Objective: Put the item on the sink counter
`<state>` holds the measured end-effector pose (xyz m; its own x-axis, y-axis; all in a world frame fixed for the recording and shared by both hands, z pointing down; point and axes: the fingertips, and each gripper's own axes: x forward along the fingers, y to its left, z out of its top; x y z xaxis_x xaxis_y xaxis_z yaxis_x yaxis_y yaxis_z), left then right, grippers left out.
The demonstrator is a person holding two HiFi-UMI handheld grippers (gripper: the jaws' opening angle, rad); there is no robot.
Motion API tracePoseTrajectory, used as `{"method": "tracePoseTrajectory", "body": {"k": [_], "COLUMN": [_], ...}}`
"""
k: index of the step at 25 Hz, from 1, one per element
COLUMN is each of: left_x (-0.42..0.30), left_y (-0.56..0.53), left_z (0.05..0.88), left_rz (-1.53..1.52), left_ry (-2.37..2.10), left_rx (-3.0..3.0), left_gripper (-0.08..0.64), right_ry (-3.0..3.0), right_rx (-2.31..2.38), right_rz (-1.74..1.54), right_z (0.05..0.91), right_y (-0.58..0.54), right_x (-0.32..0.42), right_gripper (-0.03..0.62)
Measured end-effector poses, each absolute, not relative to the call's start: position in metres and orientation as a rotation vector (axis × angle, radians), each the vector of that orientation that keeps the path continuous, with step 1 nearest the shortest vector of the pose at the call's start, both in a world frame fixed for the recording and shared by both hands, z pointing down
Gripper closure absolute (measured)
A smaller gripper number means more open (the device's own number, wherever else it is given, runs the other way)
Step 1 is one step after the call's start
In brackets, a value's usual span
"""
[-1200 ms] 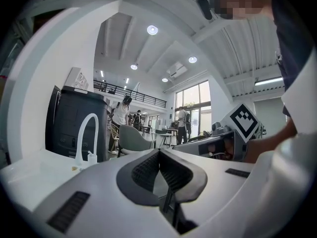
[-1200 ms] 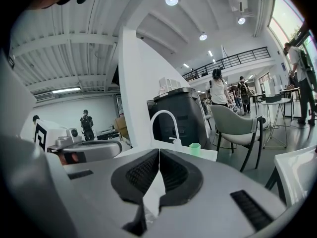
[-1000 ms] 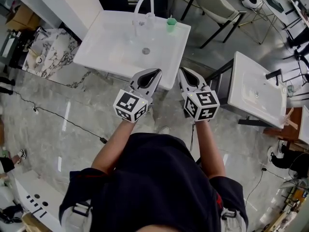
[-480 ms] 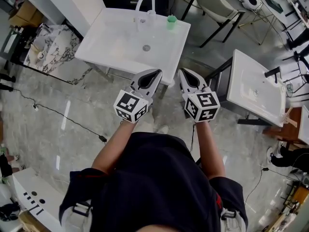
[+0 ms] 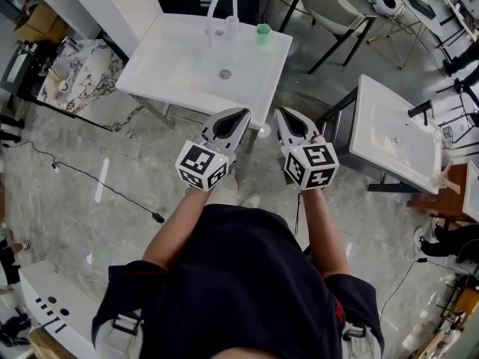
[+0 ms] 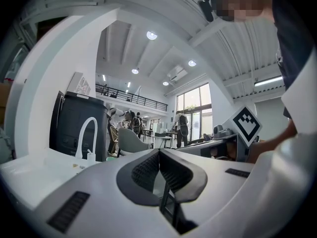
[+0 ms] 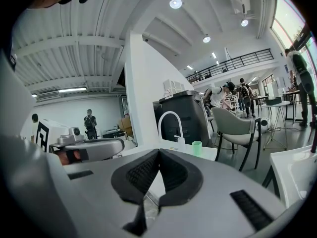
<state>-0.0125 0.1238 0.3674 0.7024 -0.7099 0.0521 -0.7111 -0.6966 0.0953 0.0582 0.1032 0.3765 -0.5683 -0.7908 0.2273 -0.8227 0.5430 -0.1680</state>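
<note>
In the head view the white sink counter (image 5: 176, 69) stands ahead of me, with a white arched faucet (image 5: 222, 2) at its back. A small green cup (image 5: 263, 34) stands upright on the back right corner, next to the faucet. My left gripper (image 5: 243, 113) and right gripper (image 5: 279, 112) are side by side at the counter's near edge, both shut with nothing between the jaws. In the left gripper view the left gripper (image 6: 159, 151) has its pads together, with the faucet (image 6: 88, 135) beyond. The right gripper (image 7: 158, 151) looks toward the cup (image 7: 197, 148).
A second white sink (image 5: 397, 137) with a black tap stands to the right. A grey chair (image 5: 329, 6) is behind the counter and a marble slab (image 5: 71, 73) lies to its left. A cable (image 5: 112, 193) runs across the glossy floor. People stand far off in the room.
The sink counter has slid slightly up in the head view, so the gripper tips overlap its near edge less. Both grippers keep the same pose and stay shut.
</note>
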Motion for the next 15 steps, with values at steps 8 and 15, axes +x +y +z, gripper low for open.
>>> {"method": "tracePoseTrajectory", "body": {"k": [8, 15], "left_x": [-0.0113, -0.0115], "left_y": [0.1292, 0.1333], "left_z": [0.3648, 0.3662], "left_rz": [0.026, 0.023], "left_ry": [-1.185, -1.190], "left_rx": [2.801, 2.799], "left_gripper": [0.545, 0.545], "right_ry": [-2.648, -2.651], "right_rx": [1.382, 1.378], "right_rz": [0.408, 0.417], "right_z": [0.3808, 0.3846], "right_y": [0.1089, 0.1136], "right_x": [0.0605, 0.0604], "right_gripper": [0.558, 0.558]}}
